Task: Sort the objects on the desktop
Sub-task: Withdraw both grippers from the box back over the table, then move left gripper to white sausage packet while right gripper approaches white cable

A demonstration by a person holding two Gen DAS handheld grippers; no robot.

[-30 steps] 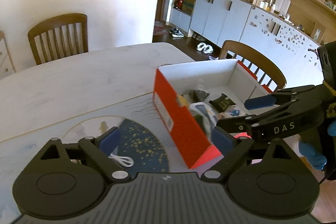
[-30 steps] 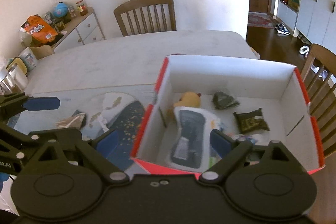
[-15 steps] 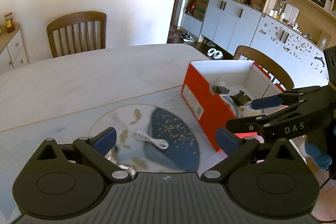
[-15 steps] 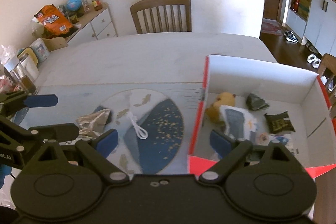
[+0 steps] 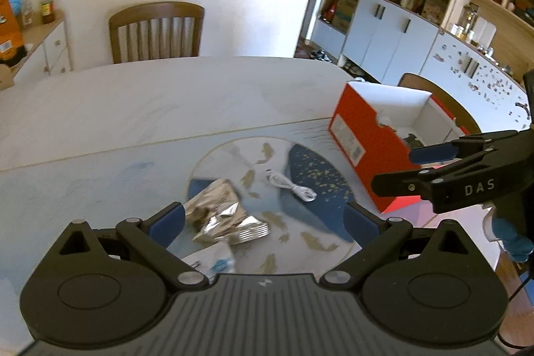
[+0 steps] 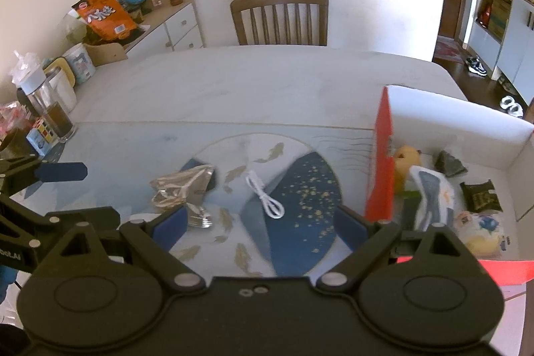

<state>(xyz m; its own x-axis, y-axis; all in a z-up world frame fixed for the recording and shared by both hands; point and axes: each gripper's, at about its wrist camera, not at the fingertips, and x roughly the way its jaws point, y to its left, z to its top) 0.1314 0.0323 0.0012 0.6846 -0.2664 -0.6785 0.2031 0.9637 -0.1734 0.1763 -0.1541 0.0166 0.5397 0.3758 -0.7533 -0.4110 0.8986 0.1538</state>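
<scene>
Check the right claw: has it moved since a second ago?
Yes. The right claw has swung left, away from the red box: it was over the box's interior, and now hangs open above the mat by the white cable.

Your table (image 6: 253,79) is pale and marble-like, its far half bare, and a printed mat (image 6: 140,152) with a round fish-and-gold-speck design covers the near half. On the mat you have a crumpled silver foil packet (image 6: 182,189) at about 9 o'clock of the circle, a coiled white cable (image 6: 265,196) near its centre, and a white card with blue print (image 5: 213,259) at 6 o'clock in the left wrist view. An open red box (image 6: 380,169) stands at 3 o'clock, just beside the circle, while a glass jar (image 6: 58,119) and a small colourful carton (image 6: 41,135) sit at the table's 9 o'clock edge.
</scene>
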